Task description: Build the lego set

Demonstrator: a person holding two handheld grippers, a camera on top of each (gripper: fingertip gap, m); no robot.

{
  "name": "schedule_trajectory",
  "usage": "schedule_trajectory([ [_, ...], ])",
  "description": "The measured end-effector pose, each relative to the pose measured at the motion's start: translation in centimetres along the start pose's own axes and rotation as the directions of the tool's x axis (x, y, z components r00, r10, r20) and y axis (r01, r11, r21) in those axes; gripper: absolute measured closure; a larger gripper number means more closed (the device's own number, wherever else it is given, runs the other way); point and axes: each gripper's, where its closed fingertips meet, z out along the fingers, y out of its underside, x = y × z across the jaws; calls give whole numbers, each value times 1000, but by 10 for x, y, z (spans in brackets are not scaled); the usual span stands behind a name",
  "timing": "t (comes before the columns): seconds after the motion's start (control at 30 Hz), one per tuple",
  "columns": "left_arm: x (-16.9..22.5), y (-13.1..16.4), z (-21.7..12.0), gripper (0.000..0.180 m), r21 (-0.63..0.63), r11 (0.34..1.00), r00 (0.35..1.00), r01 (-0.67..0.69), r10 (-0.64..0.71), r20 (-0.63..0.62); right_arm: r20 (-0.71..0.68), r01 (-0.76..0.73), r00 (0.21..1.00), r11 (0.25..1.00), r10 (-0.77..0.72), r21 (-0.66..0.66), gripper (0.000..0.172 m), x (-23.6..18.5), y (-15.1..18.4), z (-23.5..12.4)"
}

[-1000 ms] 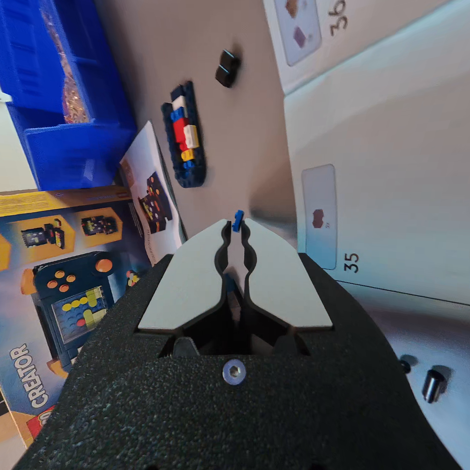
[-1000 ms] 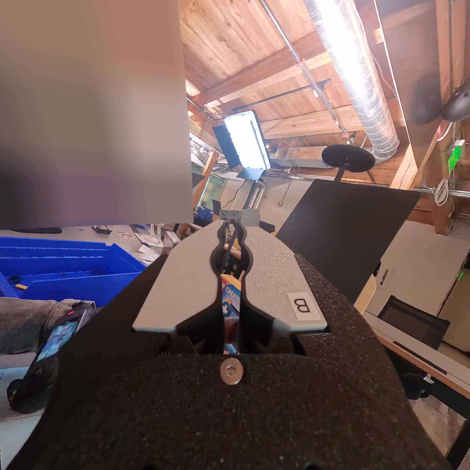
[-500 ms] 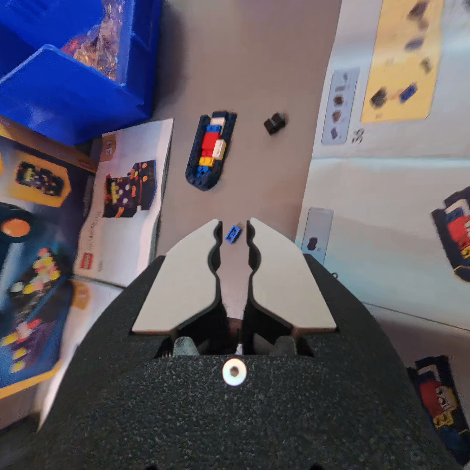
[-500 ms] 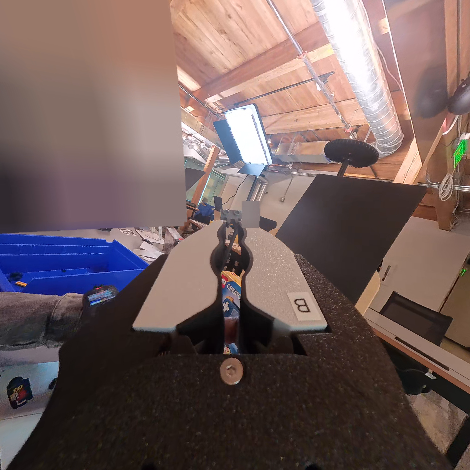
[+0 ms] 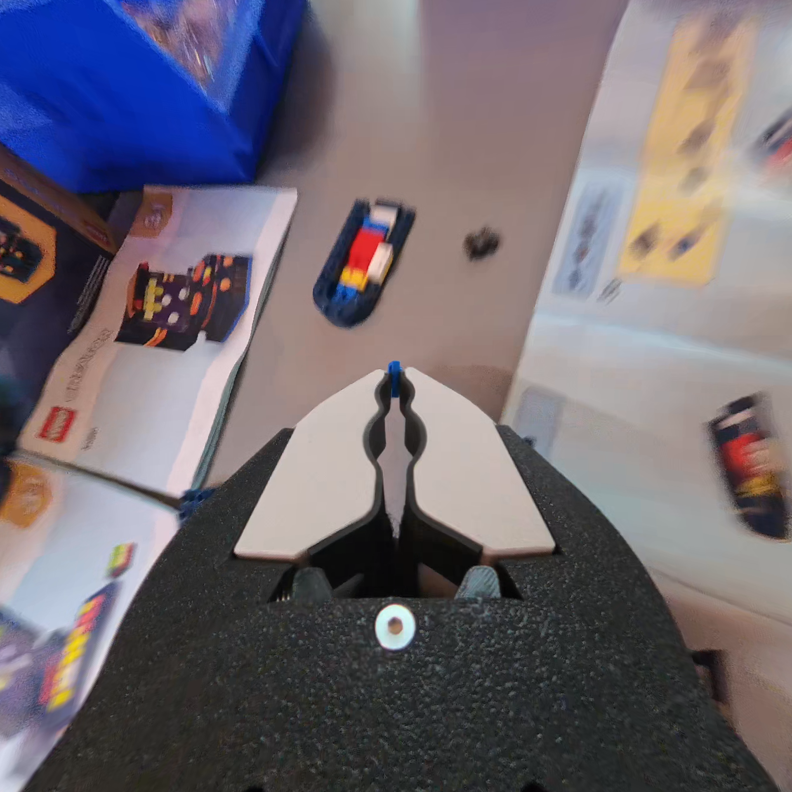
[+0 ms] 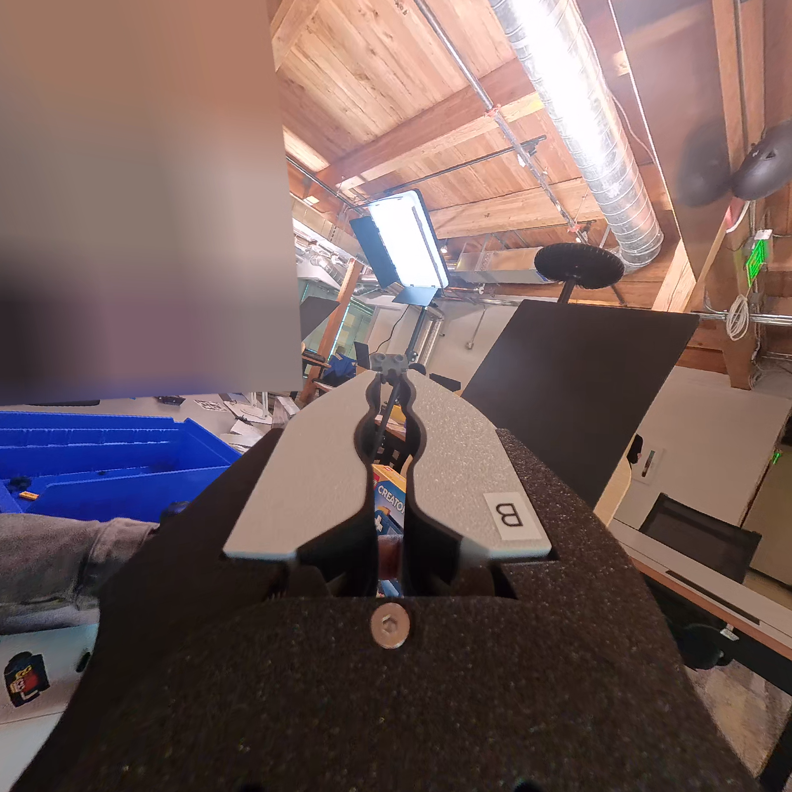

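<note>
Where lettered: sticker (image 6: 510, 515), booklet (image 5: 141, 325).

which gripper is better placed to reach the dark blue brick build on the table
Left, likely. The left gripper, pinching a small blue piece, points down at the table with the dark blue brick build just ahead. The right gripper, clamping a grey piece, points up toward the ceiling.

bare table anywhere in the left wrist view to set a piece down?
Yes: grey strip ahead of the left gripper, between booklet and open manual, short of the brick model. Crowded left: bin, box.
</note>
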Motion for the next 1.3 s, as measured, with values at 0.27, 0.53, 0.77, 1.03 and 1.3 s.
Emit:
schedule_trajectory([
  [0.27, 97, -8, -42, 177, -226, 916, 679, 332, -398, -616, -3, 6, 1000, 1000, -6, -9, 164, 0, 2, 2],
  [0.53, 104, 23, -22, 171, -435, 872, 759, 223, -436, -484, 2, 6, 1000, 1000, -6, -13, 164, 0, 3, 2],
  [0.77, 83, 24, -22, 158, -396, 869, 790, 298, -457, -408, 8, 4, 1000, 1000, -4, -25, 164, -1, 6, 4],
  [1.03, 99, 21, -22, 160, -384, 908, 810, 167, -349, -472, 17, 5, 1000, 999, -4, -36, 164, -3, 9, 7],
  [1.3, 87, 24, -19, 168, -377, 897, 818, 229, -388, -424, 18, 3, 1000, 999, -2, -36, 164, -3, 9, 7],
])
